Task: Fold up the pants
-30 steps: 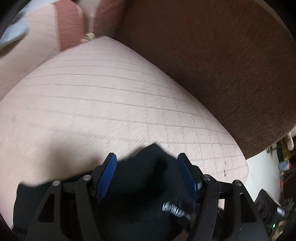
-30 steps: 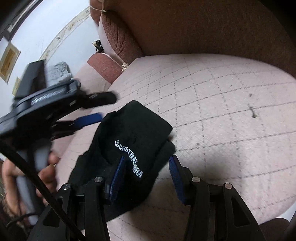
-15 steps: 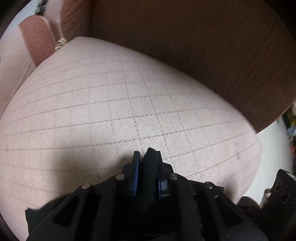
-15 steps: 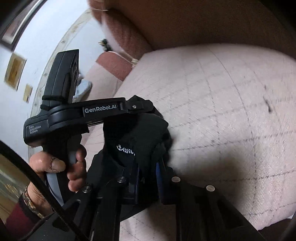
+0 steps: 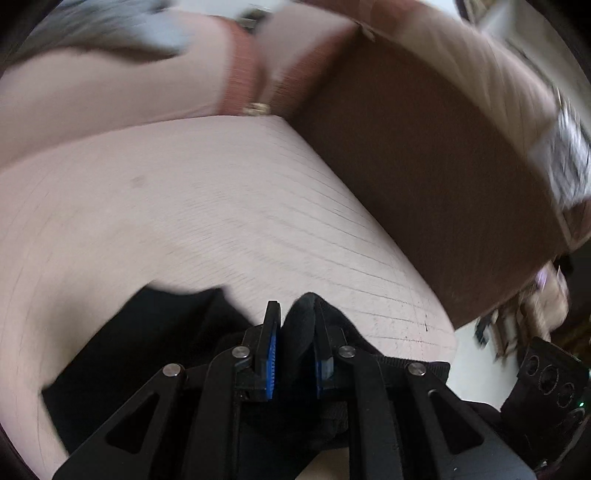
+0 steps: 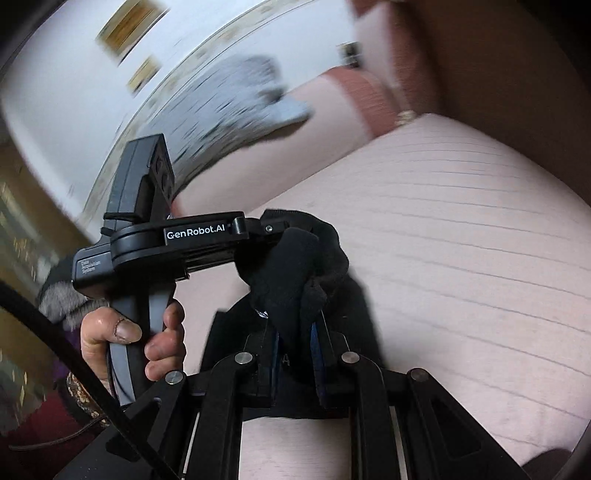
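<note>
The black pants are bunched and held up over the pink quilted sofa seat. My left gripper is shut on a fold of the black cloth. My right gripper is shut on another bunch of the pants. In the right wrist view the left gripper's body reaches in from the left, held by a hand, and its tip clamps the same bunch of cloth just above my right fingers.
The brown sofa backrest rises behind the seat. A second pink cushion with a rust-brown band lies to the left, with a grey cloth on it. A white wall with framed pictures is behind.
Both grippers went from open around the pants to shut on them, then lifted the cloth off the seat. The left gripper came close beside the right one.
</note>
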`<state>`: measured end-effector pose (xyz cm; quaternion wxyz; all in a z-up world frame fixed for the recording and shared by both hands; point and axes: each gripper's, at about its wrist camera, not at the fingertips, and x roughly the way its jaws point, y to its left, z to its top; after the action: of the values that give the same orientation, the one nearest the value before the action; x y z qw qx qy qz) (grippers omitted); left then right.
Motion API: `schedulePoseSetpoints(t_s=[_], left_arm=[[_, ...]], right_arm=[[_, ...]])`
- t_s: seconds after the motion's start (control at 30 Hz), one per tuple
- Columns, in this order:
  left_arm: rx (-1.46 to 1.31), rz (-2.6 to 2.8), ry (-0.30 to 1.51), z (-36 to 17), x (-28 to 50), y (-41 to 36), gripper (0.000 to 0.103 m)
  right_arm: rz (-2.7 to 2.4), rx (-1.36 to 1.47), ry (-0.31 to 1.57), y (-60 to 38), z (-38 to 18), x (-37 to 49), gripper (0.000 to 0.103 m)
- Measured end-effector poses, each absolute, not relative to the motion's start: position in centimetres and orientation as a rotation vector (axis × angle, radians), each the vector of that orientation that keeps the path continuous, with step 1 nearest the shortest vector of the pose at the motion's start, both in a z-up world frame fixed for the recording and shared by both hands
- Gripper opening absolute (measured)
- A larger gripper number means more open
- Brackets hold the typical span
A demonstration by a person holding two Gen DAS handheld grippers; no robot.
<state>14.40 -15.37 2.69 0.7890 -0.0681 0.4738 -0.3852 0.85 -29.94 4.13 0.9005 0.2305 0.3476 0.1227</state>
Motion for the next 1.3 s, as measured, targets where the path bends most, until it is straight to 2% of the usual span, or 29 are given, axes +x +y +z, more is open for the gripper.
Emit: schedulePoseSetpoints(t_s=[0.3, 0.57, 0.63, 0.73, 0.77, 0.8, 0.87, 0.93, 1.0, 1.2, 1.27, 1.3], left_arm=[[-0.438, -0.744, 0.995, -0.6, 15.4, -3.4, 0.014], [-0.575, -0.684, 0.993, -3.7, 15.6, 2.4, 0.015], [-0.601, -0.660, 0.992, -4.0, 15.3, 3.6, 0.017], [-0.649, -0.629, 0.984, -4.3, 14.5, 5.2, 0.026], [-0.663, -0.621, 0.975, -4.4, 14.2, 5.8, 0.032], [-0.681, -0.611, 0.957, -4.3, 13.7, 6.7, 0.039], [-0.709, -0.592, 0.920, -4.1, 12.6, 8.2, 0.043], [-0.734, -0.572, 0.882, -3.8, 11.3, 9.8, 0.043], [-0.743, -0.542, 0.848, -3.4, 10.0, 11.2, 0.048], [-0.683, -0.471, 0.772, -2.8, 6.6, 13.0, 0.051], [-0.634, -0.457, 0.757, -2.9, 5.6, 13.0, 0.051], [-0.607, -0.452, 0.752, -3.1, 5.1, 13.0, 0.051]], right_arm=[[0.388, 0.252, 0.856, -18.0, 2.7, 4.7, 0.016], [0.414, 0.096, 0.927, -11.9, 0.7, 7.0, 0.016], [0.419, 0.062, 0.937, -10.9, 0.1, 7.1, 0.016], [0.429, -0.003, 0.960, -10.2, -1.3, 6.5, 0.019], [0.427, -0.020, 0.963, -10.0, -1.5, 6.5, 0.019], [0.425, -0.035, 0.966, -9.8, -1.7, 6.4, 0.021], [0.436, -0.039, 0.971, -9.8, -1.9, 6.0, 0.028], [0.472, 0.005, 0.976, -10.3, -1.5, 5.5, 0.051], [0.516, 0.048, 0.975, -10.1, -1.0, 4.8, 0.055], [0.521, 0.081, 0.956, -11.3, 1.5, 4.0, 0.055], [0.450, 0.111, 0.948, -12.6, 2.6, 4.1, 0.045], [0.389, 0.118, 0.957, -13.5, 2.9, 4.8, 0.030]])
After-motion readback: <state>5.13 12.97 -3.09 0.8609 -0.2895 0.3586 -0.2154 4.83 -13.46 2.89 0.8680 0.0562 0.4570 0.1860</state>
